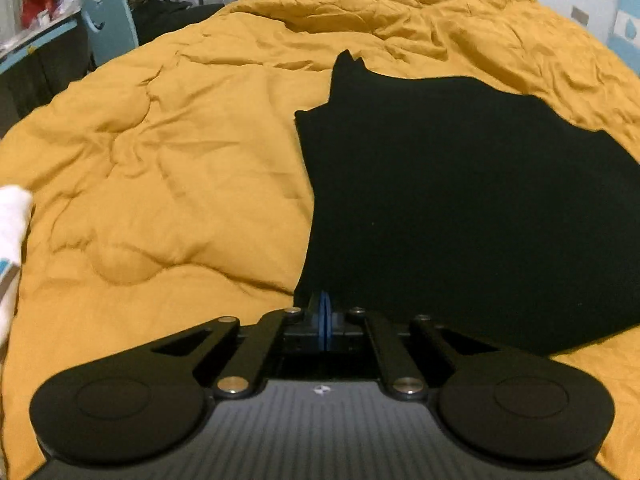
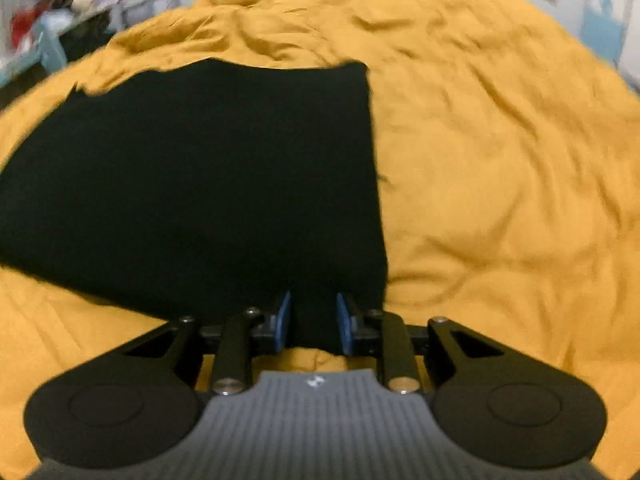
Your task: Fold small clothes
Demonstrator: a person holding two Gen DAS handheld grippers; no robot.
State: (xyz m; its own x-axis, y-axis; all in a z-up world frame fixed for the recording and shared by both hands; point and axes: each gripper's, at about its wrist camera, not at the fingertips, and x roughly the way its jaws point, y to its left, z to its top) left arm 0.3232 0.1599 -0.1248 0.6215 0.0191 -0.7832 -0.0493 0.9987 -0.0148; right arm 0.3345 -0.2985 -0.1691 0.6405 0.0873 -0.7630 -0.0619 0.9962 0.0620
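Now, garment: the black garment (image 1: 460, 208) lies flat on the yellow quilt (image 1: 160, 168), its nearest hem toward you and its body running away toward the far end of the bed.

Left tongs: your left gripper (image 1: 325, 312) has its blue pads pressed together at the near left corner of the cloth; they look pinched on that corner, though black fabric against black metal makes the bite hard to confirm.

Right tongs: your right gripper (image 2: 311, 320) sits at the near right corner of the same hem, jaws at a narrow gap with a strip of the dark cloth between the blue pads (image 2: 283, 316); I cannot tell whether they press it yet.

Key relation: both hands sit on the same near hem, one at each corner, and the garment stretches straight ahead of both tools. Neither hand is clearly nearer.

Likely step: judging by this, you are taking the hem to carry it forward over the far part.

Risk: an uneven bite on the right could let that corner slip and skew the fold.

Also present: a white cloth (image 1: 12, 232) lies at the quilt's left edge.
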